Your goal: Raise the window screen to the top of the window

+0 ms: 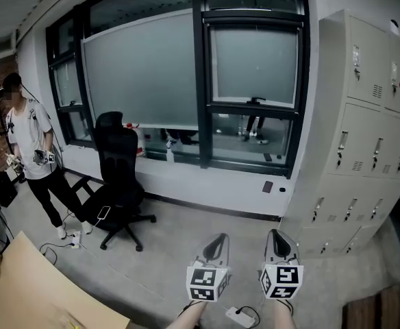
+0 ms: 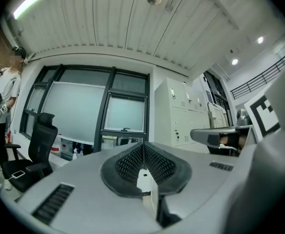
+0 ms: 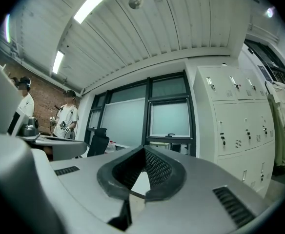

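Frosted grey window screen [image 1: 142, 70] covers the upper part of the dark-framed window across the room. Its lower edge hangs above the sill, behind a black office chair [image 1: 118, 170]. The left gripper [image 1: 218, 240] and right gripper [image 1: 277, 237] sit low, well apart from the screen, both clenched on nothing.

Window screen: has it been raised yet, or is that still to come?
Nothing looks done yet: the window screen covers most of its pane. Nothing is in hand either; the left gripper and right gripper have jaws together, empty, well back from it. Approaching, gripping and raising remain.
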{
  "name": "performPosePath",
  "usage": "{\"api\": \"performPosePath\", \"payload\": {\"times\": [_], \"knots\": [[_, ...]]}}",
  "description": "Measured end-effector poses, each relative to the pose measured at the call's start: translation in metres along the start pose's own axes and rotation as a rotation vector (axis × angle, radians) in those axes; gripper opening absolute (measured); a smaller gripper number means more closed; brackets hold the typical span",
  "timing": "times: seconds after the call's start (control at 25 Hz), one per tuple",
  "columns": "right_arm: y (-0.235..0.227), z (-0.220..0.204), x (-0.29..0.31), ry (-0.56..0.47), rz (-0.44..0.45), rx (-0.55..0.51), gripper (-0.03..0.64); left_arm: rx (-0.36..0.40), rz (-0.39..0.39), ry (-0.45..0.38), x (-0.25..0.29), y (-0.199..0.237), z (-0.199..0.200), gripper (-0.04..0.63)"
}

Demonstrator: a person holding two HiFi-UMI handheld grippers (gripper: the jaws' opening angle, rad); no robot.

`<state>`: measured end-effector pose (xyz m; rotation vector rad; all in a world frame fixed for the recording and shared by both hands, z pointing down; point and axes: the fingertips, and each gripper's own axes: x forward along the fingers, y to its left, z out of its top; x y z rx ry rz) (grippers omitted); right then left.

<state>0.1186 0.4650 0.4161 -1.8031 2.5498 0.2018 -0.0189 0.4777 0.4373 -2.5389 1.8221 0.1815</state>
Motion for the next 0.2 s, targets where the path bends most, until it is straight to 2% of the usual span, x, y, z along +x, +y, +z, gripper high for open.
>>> {"api": "performPosePath", "payload": {"times": [0.2], "knots": [[0.019, -0.004, -0.031, 0.000, 0.012, -0.003, 0.006, -0.007, 0.011, 0.001, -0.036, -0.005, -0.006, 0.011]]}}
